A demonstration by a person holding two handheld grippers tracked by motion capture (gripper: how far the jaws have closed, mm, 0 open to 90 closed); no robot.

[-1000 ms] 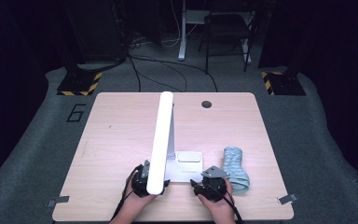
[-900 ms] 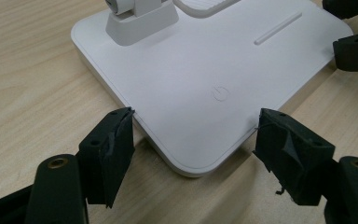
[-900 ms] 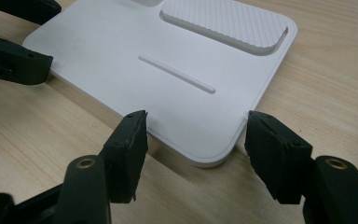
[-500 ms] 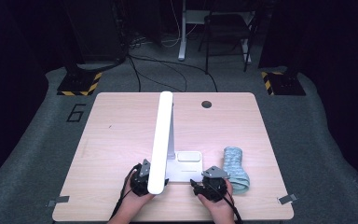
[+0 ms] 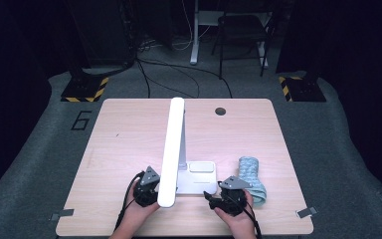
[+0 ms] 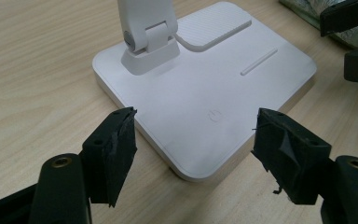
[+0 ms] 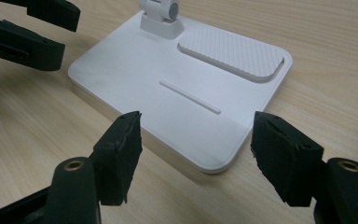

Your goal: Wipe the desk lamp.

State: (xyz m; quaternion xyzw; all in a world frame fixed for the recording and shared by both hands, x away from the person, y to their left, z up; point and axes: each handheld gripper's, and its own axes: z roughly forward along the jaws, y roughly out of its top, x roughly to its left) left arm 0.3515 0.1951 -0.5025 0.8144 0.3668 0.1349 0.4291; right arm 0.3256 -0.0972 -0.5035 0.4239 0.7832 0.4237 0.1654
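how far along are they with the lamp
Early. Done: both grippers are at the desk lamp's base. In hand: the left gripper and the right gripper, its jaws just opening, each straddle a base corner without pressing. Left: gripping and handling the lamp.

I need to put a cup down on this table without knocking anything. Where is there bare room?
Free: the table's whole left half beside the lamp arm, and the far right part around the round hole. Crowded: the near middle, where both tongs flank the lamp base, with the rolled cloth right of it.
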